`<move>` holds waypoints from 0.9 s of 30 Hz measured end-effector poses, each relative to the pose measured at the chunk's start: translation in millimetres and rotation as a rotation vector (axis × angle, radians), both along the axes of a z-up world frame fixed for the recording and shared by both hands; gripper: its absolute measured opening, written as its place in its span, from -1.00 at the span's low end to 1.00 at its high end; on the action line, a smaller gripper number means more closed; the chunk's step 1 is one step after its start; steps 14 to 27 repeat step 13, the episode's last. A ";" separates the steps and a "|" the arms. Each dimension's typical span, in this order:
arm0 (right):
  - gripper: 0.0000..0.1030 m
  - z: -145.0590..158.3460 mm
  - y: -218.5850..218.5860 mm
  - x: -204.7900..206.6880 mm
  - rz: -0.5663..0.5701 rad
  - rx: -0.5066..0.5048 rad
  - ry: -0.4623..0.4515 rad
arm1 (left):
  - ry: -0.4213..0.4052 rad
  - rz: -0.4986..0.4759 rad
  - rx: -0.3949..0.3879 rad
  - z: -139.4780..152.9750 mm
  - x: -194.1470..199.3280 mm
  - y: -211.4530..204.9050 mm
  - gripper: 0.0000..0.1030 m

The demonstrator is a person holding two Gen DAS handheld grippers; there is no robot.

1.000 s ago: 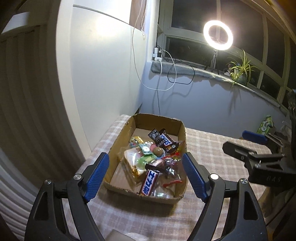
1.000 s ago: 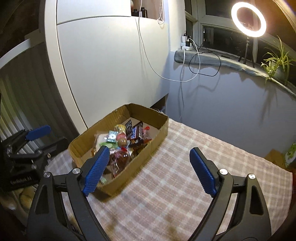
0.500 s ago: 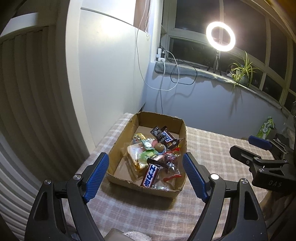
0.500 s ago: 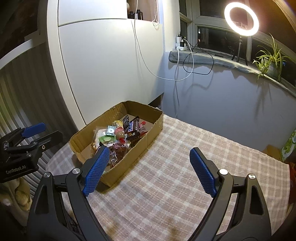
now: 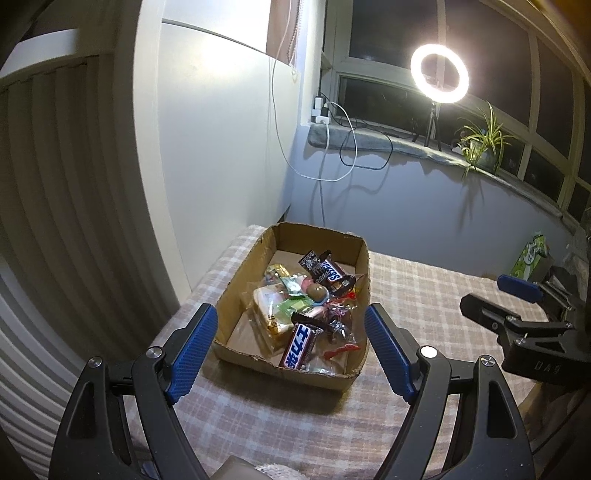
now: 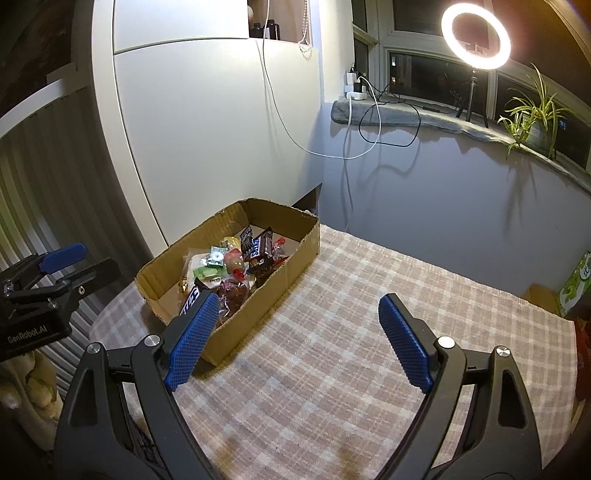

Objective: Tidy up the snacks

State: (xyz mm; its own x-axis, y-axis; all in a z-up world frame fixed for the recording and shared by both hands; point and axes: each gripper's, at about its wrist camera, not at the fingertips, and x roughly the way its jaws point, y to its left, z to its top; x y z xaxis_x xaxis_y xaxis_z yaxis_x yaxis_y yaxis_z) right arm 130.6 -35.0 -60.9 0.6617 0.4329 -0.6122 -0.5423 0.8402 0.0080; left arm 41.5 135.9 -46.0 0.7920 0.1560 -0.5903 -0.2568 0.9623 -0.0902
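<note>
Here, a shallow cardboard box [image 5: 295,306] sits near the far left corner of a bench [image 5: 424,295] covered in a pale checked cloth. The box holds a loose heap of wrapped snacks [image 5: 306,306]: a Snickers bar [image 5: 332,275], a blue-wrapped chocolate bar [image 5: 299,345] at the near end, a small round sweet, and several clear packets. Everything seems gathered in the one box, most likely so it keeps together and stays off the cloth.

The left hand-held gripper [image 5: 291,350] hangs above and slightly back from the box's near edge, its blue-padded fingers spread wide and holding nothing, aimed down at the heap. The right hand-held gripper [image 6: 295,343] is likewise spread wide and empty, held over bare cloth to the right of the box, tilted downward. Neither touches anything. Judging by this, the sorting looks finished or paused. A ring light [image 6: 475,35] glows on the windowsill behind.
</note>
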 end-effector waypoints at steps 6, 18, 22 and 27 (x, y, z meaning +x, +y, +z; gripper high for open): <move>0.76 -0.6 -3.9 -1.3 -0.007 0.006 0.006 | -0.001 -0.010 0.003 1.5 -2.5 -2.4 0.59; 0.76 -0.4 -7.5 -3.7 -0.016 0.007 0.005 | -0.011 -0.018 0.032 3.7 -5.1 -8.8 0.59; 0.76 -0.4 -7.5 -3.7 -0.016 0.007 0.005 | -0.011 -0.018 0.032 3.7 -5.1 -8.8 0.59; 0.76 -0.4 -7.5 -3.7 -0.016 0.007 0.005 | -0.011 -0.018 0.032 3.7 -5.1 -8.8 0.59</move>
